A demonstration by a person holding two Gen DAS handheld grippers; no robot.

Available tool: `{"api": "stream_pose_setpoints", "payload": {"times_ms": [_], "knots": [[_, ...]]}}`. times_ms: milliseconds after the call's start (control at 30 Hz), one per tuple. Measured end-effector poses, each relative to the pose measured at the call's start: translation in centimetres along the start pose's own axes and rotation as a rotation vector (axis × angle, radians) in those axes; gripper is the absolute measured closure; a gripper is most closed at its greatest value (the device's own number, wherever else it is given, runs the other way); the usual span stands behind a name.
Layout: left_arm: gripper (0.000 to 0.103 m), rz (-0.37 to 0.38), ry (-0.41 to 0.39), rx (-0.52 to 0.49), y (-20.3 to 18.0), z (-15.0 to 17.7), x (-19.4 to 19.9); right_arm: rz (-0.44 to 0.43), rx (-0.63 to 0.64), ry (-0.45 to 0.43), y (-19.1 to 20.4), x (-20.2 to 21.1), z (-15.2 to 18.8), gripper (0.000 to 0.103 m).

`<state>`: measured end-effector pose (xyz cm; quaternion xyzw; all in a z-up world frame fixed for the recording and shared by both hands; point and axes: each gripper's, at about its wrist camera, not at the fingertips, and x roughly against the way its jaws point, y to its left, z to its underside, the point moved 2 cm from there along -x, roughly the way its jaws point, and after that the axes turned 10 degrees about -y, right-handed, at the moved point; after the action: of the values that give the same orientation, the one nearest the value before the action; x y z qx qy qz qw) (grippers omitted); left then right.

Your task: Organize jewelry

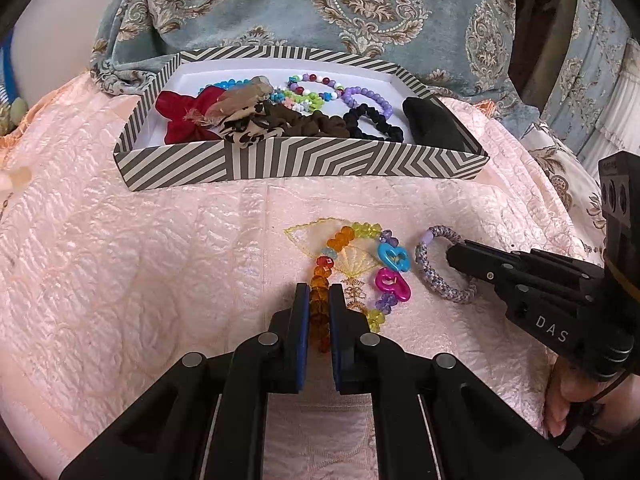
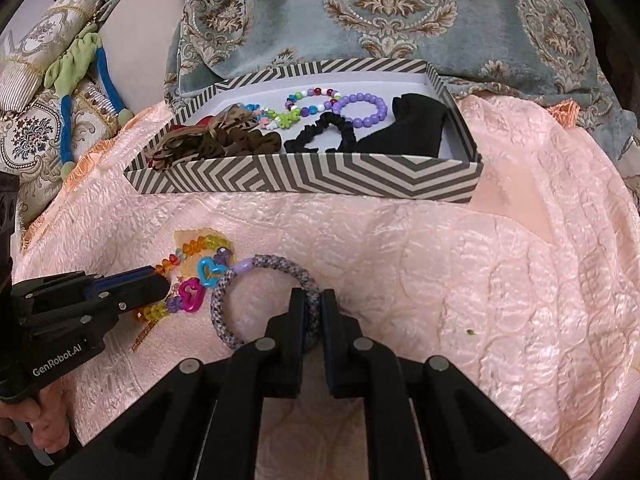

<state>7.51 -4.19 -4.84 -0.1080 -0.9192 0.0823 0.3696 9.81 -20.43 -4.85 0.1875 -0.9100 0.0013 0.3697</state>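
Observation:
My left gripper (image 1: 319,294) is shut on the amber beads of a colourful beaded bracelet (image 1: 362,264) with blue and pink heart charms, lying on the pink quilt. My right gripper (image 2: 311,300) is shut on a woven purple rope bracelet (image 2: 264,266) beside it. The rope bracelet also shows in the left wrist view (image 1: 444,268), with the right gripper (image 1: 454,250) on it. The beaded bracelet also shows in the right wrist view (image 2: 196,276), with the left gripper (image 2: 162,284) on it. A striped box (image 1: 304,164) behind holds bead bracelets, scrunchies and a red flower.
The box (image 2: 312,178) sits at the far side of the pink quilt (image 2: 480,280). A black cloth (image 2: 416,124) lies at its right end. Patterned blue-grey fabric (image 2: 400,8) rises behind. Cushions and a blue-green cord (image 2: 84,80) lie at the far left.

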Motion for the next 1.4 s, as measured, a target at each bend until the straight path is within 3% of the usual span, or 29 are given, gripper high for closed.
{"api": "stream_pose_setpoints", "payload": {"times_ms": [600,1400], "knots": [[0.103,-0.059,-0.011,-0.045,-0.84,0.34,-0.08,0.002,0.001,-0.001,0.02,-0.09,0.11,0.095],[0.103,-0.063,-0.012,-0.046,-0.86,0.34,-0.11,0.004,0.003,-0.002,0.16,-0.07,0.14,0.095]]}}
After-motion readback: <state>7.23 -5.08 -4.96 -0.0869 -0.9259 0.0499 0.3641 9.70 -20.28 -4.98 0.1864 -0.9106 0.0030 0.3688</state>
